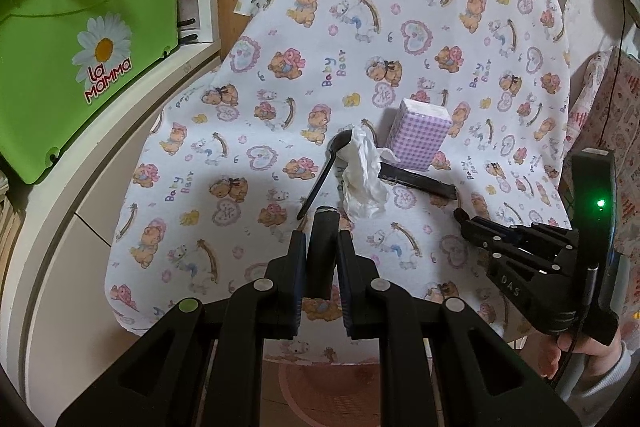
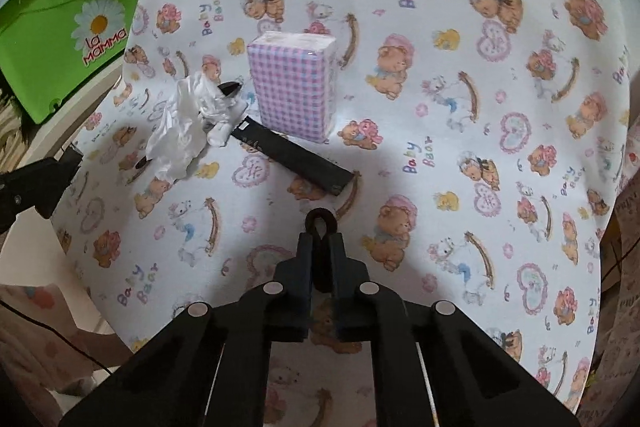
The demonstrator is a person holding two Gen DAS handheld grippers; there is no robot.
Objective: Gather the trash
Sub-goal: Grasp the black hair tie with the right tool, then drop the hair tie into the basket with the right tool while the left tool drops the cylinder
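Note:
A crumpled white tissue lies on the bear-print tablecloth, partly over a black plastic spoon. A flat black wrapper lies beside it, in front of a purple checked tissue pack. My left gripper is shut on a black strap-like thing, just short of the tissue. My right gripper is shut on a black loop, near the wrapper. The tissue, spoon tip and pack show in the right view. The right gripper also shows in the left view.
A green tub marked "La Mamma" stands on a white surface to the left, also in the right view. A patterned bag hangs at the right. The cloth's front edge drops off below my grippers.

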